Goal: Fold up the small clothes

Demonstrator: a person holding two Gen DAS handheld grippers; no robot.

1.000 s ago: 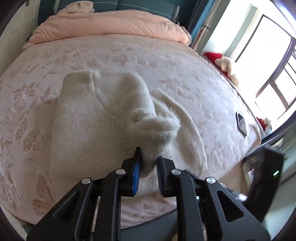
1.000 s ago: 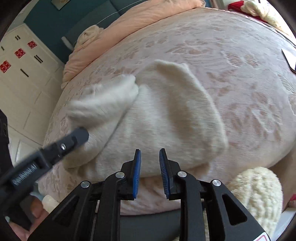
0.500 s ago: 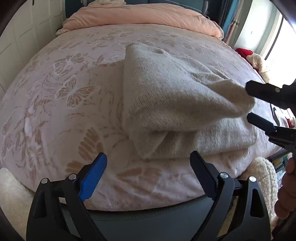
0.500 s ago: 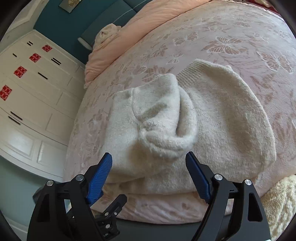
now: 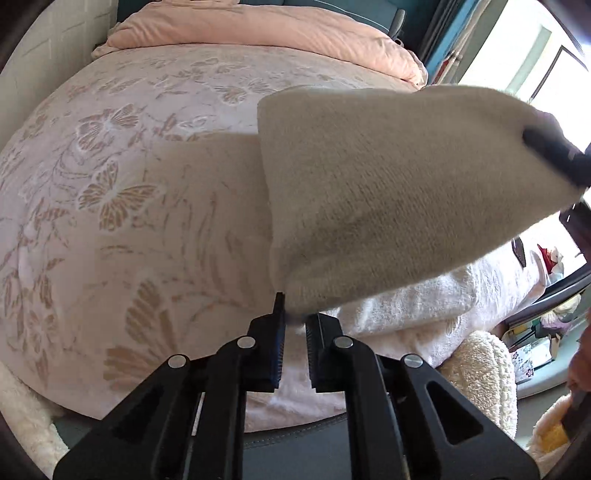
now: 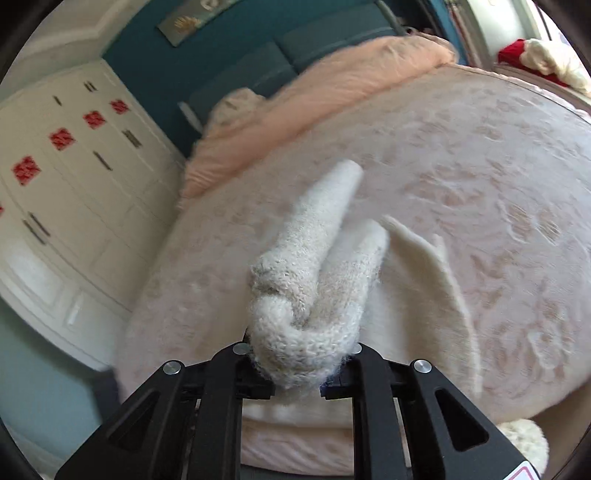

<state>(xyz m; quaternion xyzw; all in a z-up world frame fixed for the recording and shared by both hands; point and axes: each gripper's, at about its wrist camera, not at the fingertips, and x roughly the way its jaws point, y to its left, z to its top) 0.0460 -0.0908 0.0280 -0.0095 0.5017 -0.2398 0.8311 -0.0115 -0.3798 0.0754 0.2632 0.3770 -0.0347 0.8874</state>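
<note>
A cream knitted sweater (image 5: 399, 192) is lifted above the pink flowered bed (image 5: 129, 192). My left gripper (image 5: 294, 325) is shut on its near lower corner. In the left wrist view the right gripper (image 5: 554, 155) holds the other corner at the right edge. In the right wrist view my right gripper (image 6: 295, 354) is shut on a thick bunched fold of the sweater (image 6: 306, 295). Part of the sweater still lies on the bed below (image 5: 406, 302).
A peach duvet (image 5: 266, 29) lies along the head of the bed. White wardrobe doors (image 6: 55, 206) stand to the left. A fluffy cream rug (image 5: 484, 373) is by the bed's near edge. A dark phone (image 5: 519, 251) lies on the bed at the right.
Both grippers were open half a second ago; each has now shut on a corner of the sweater and lifted that edge off the bed.
</note>
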